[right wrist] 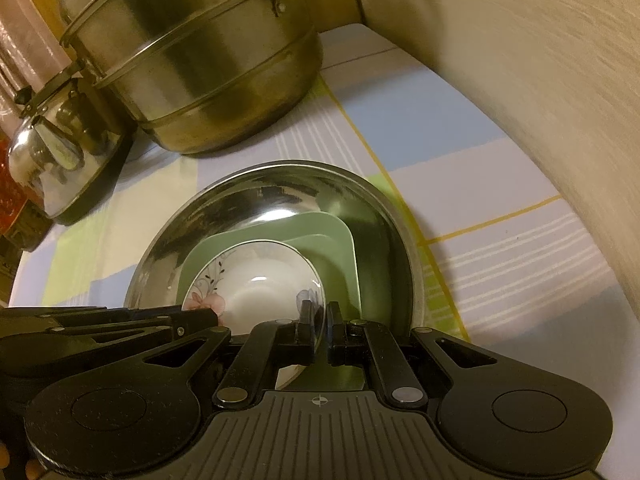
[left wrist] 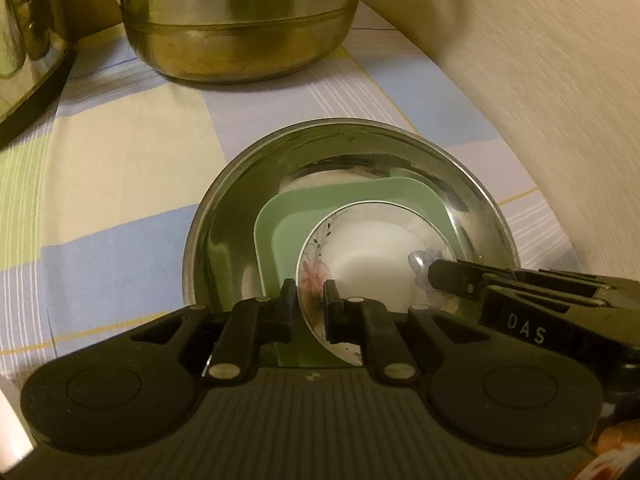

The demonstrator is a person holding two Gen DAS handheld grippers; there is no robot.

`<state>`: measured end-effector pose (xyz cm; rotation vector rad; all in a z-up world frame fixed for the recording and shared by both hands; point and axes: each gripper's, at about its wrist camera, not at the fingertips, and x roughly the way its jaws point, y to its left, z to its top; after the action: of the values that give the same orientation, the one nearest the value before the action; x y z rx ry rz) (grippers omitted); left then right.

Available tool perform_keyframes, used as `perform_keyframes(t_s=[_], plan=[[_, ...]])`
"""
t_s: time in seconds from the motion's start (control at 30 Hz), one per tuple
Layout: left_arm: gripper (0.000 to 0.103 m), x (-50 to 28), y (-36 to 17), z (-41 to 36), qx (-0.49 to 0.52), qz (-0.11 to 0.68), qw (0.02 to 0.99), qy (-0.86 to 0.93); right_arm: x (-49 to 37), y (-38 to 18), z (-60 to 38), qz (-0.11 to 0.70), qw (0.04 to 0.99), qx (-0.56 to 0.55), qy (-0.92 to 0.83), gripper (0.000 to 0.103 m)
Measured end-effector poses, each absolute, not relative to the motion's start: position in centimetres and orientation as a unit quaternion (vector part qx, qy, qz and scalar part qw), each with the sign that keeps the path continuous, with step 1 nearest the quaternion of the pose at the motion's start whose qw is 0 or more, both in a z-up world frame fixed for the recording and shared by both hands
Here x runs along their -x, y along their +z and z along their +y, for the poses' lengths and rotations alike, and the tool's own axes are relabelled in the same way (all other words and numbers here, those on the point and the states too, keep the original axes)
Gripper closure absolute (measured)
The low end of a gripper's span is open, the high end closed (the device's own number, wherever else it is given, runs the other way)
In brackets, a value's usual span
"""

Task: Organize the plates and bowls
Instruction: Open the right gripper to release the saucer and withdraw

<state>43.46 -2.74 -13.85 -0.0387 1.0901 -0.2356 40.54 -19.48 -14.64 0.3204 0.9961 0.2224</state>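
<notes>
Far left of the basin [left wrist: 224, 232] and behind it: a shiny kettle [right wrist: 52, 152] on a dark base, partly cut off at the frame edge. Just right of the kettle, still behind the basin and apart from it: 1 tall steel pot [left wrist: 240, 20] with ridged bands and a brown-wrapped handle near the top. Under the basin and all around it: a checked cloth [left wrist: 120, 152] in blue, cream and green with thin yellow lines.

At the basin's near-left side: the left gripper [left wrist: 310, 300], pointing steeply down, jaws a little apart astride the bowl [left wrist: 372, 256] rim, 1 finger against the outer wall, the other inside with a sliver of floral wall showing between rim and pad. No firm squeeze to be seen there.

Inside the basin: 1 square green dish [left wrist: 288, 208], lying slightly tilted against the basin's far wall. Inside that dish, and so in the basin's middle: the white bowl, flowers painted on its inner wall, upright, empty.

At the basin's near-right side: the right gripper [right wrist: 320, 312], also angled down, jaws nearly together and clamped on the bowl's right rim, 1 finger in, 1 out.

Right of the basin, well apart: a curving beige wall [left wrist: 540, 100] along the cloth's edge.
</notes>
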Motion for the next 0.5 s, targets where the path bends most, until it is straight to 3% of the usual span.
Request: perform_keyframes(t_s=[0.03, 0.2, 0.23, 0.3, 0.33, 0.37, 0.5], plan=[[0.085, -43.4, -13.7, -2.6, 0.024, 0.516, 0.849, -0.113, -40.5, -14.5, -19.5, 0.473, 0.862, -0.151, 0.104, 0.098], [0.084, -42.7, -12.4, -2.6, 0.023, 0.505, 0.855, -0.111, -39.6, -12.7, -19.7, 0.438, 0.882, -0.134, 0.111, 0.094], [0.084, -42.3, -11.9, -2.6, 0.022, 0.5, 0.859, -0.112, -39.3, -12.2, -19.8, 0.431, 0.885, -0.134, 0.115, 0.089], [0.083, -41.3, -10.8, -2.6, 0.016, 0.487, 0.866, -0.111, -38.5, -11.3, -20.1, 0.418, 0.89, -0.135, 0.121, 0.067], [0.083, -40.9, -10.3, -2.6, 0.013, 0.481, 0.87, -0.11, -38.1, -10.7, -20.4, 0.41, 0.893, -0.137, 0.124, 0.049], [0.083, -40.1, -9.6, -2.5, 0.011, 0.472, 0.874, -0.111, -37.4, -10.0, -20.7, 0.4, 0.897, -0.141, 0.127, 0.042], [0.074, -37.0, -7.2, -2.3, 0.004, 0.448, 0.888, -0.105, -34.9, -7.9, -21.7, 0.378, 0.903, -0.153, 0.135, 0.041]])
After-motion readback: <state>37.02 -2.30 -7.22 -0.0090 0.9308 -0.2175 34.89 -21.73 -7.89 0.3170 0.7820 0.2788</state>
